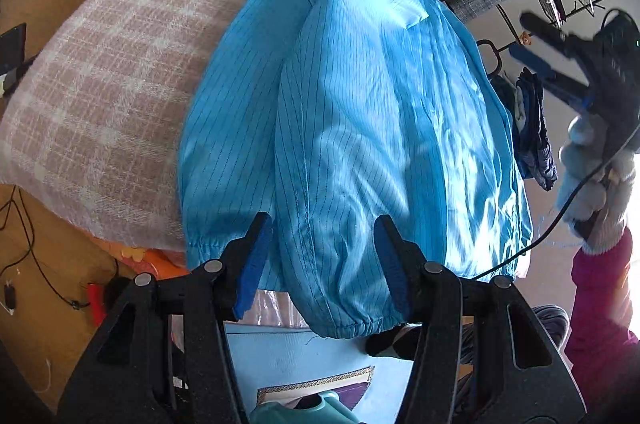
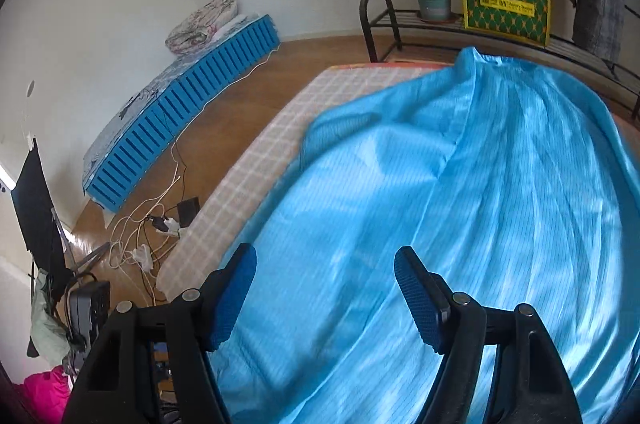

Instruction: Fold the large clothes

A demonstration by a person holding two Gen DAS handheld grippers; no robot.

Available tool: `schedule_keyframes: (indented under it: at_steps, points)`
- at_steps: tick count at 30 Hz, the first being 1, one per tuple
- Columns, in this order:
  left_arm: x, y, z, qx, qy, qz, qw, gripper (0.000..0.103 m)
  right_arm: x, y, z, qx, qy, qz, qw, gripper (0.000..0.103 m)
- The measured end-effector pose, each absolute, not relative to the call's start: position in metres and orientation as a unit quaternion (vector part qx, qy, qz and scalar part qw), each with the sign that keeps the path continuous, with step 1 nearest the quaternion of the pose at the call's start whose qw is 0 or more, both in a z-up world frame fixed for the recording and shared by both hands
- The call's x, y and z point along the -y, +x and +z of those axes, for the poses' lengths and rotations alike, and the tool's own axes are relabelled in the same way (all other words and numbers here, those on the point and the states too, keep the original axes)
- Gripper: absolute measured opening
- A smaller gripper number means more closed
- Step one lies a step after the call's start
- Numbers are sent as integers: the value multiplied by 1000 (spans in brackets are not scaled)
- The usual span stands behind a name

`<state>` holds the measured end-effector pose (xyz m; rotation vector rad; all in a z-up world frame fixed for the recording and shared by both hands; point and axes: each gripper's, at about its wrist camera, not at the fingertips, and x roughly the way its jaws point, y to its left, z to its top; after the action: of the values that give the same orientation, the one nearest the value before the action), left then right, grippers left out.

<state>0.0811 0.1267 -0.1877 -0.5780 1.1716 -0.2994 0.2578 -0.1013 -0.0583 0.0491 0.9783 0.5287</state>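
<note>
With the blue coat spread on the checked blanket, one sleeve lies folded lengthwise over its body, I judge to narrow it. My left gripper straddles the cuff, jaws apart and not pressing; my right gripper hangs released above the cloth. Cables trail over the wooden floor

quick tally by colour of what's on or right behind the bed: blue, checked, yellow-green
blue: 1, the garment
checked: 1, the blanket
yellow-green: 1, the bag
total: 3
</note>
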Motion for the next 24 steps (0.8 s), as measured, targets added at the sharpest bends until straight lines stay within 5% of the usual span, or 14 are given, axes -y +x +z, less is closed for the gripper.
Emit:
schedule_keyframes:
  at_steps: [3, 6, 14, 24]
  points:
    - [-124, 85, -198, -554, -282, -134, 771, 36, 70, 288, -53, -463, -3, 252, 850, 75]
    - [-126, 89, -204, -559, -298, -130, 762, 10, 37, 319, -61, -473, -24, 246, 846, 75]
    - [-125, 88, -182, -531, -279, -130, 789, 4, -40, 388, -112, -525, -40, 236, 817, 73]
    - [-123, 85, -173, -529, -261, -135, 796, 3, -103, 442, -183, -548, -150, 171, 805, 47]
